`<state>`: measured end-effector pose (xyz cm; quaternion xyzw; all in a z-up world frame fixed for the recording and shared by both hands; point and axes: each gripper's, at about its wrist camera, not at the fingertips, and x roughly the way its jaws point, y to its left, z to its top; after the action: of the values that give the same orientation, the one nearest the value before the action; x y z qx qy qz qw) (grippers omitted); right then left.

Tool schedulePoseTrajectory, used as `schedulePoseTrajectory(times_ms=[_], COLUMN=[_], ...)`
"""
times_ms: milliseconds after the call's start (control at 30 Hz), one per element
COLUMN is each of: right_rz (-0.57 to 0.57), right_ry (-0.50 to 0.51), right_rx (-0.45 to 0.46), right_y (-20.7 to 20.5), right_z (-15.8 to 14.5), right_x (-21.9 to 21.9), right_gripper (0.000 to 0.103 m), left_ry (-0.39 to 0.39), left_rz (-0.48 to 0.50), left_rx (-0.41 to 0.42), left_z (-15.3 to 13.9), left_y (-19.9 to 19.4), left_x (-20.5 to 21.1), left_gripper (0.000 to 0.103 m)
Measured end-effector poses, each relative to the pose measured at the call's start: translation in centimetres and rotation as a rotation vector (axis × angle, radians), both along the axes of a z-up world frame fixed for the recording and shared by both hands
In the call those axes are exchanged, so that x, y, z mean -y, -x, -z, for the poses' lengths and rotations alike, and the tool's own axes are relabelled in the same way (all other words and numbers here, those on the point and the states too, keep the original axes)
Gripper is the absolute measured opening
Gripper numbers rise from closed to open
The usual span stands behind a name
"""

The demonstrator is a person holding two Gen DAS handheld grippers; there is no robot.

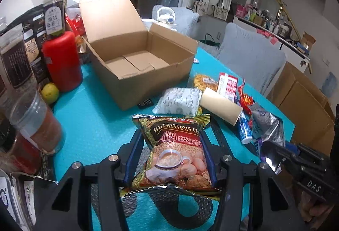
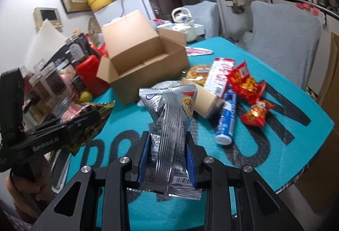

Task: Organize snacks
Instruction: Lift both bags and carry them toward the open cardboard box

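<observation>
My left gripper (image 1: 171,135) is shut on a red and gold cereal bag (image 1: 175,150) and holds it above the teal table mat. My right gripper (image 2: 167,135) is shut on a silver foil packet (image 2: 169,125), held upright above the mat; that packet also shows in the left wrist view (image 1: 267,125). The open empty cardboard box (image 1: 139,61) stands ahead, also in the right wrist view (image 2: 146,65). Loose snacks lie right of it: a white pouch (image 1: 180,101), a beige box (image 1: 220,106), a blue tube (image 2: 226,116), red packets (image 2: 245,84), a red and white packet (image 2: 220,74).
A red bottle (image 1: 63,61), a green fruit (image 1: 49,93), jars and dark packages (image 1: 21,65) crowd the mat's left side. Grey-covered chairs (image 2: 284,44) stand beyond the far table edge. A white kettle (image 2: 183,19) sits behind the box. The teal mat (image 1: 89,116) covers the table.
</observation>
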<state>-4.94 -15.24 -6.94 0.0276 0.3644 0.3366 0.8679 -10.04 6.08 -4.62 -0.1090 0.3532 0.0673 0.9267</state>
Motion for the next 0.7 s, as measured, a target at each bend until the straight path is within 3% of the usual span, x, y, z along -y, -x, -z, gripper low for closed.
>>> schedulePoseTrajectory(times_ms=[700], right_rz=[-0.163], right_ry=[-0.015], right_rx=[0.112], right_y=[-6.3], right_z=[-4.7], right_x=[-5.7], right_gripper=[0.031], left_ry=[-0.048], left_rz=[-0.084], left_rx=[0.144], left_z=[-5.6], left_y=[-4.8], left_x=[-3.7], left_gripper=[0.051])
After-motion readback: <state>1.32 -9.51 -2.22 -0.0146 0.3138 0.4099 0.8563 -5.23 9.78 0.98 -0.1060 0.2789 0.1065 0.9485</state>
